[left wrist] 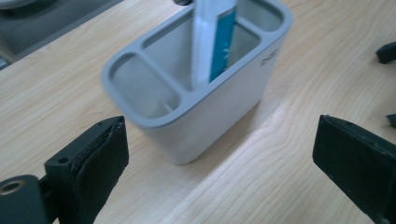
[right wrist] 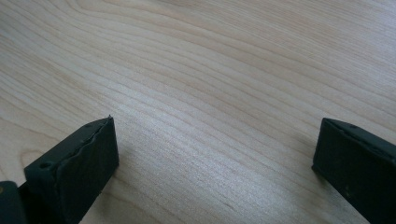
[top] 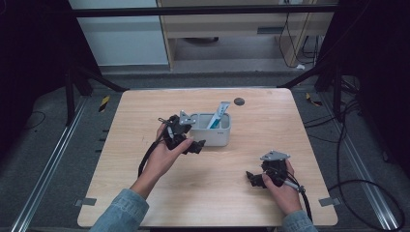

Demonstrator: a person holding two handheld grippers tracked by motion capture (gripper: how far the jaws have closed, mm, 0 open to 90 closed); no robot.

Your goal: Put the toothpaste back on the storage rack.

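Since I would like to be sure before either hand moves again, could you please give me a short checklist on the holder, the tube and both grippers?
1. Left gripper open, nothing between its pads: ok.
2. Grey holder upright on the table, clear of the left gripper's jaws: ok.
3. Toothpaste tube standing inside the holder's large compartment: ok.
4. Holder's small end compartment empty: cannot tell; a thin pale line shows inside.
5. Right gripper open over bare wood, holding nothing: ok.
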